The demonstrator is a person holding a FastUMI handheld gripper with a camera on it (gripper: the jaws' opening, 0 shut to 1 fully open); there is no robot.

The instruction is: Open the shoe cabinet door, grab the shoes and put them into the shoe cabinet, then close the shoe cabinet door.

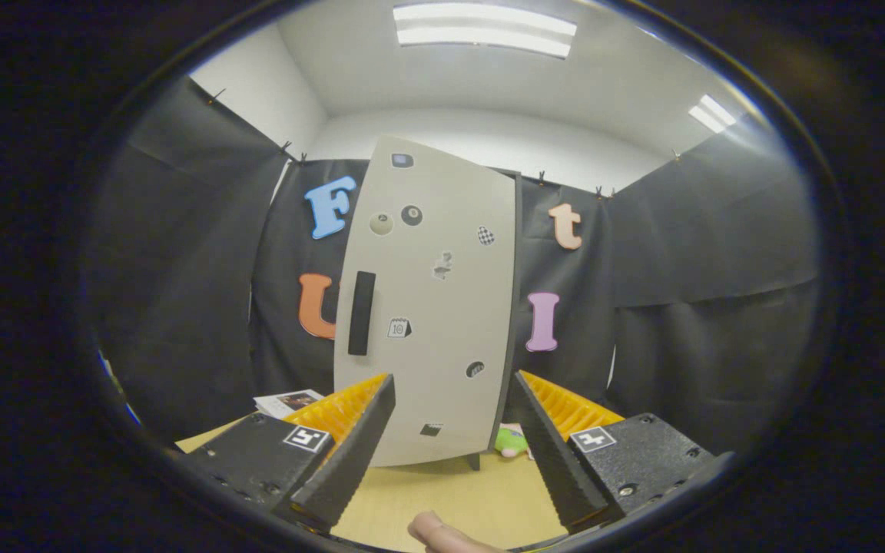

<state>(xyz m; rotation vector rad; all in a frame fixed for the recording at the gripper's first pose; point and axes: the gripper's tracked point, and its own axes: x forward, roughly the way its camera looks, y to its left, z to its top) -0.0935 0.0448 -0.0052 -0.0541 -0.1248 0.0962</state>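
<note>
Your gripper (450,418) stands spread wide, holding nothing, facing the shoe cabinet (431,307) on the bench (473,491). The cabinet door (442,361) reads as shut, which fits either a door yet to open or one closed again. The panel looks rigid, flat and light, likely smooth and slippery on its face, so take hold at the dark vertical handle (362,312) on its left side, beyond your left finger. A small pink-and-green item (514,441) lies behind the cabinet's right foot; possibly a shoe, but too hidden to confirm. A fingertip (431,530) shows below
</note>
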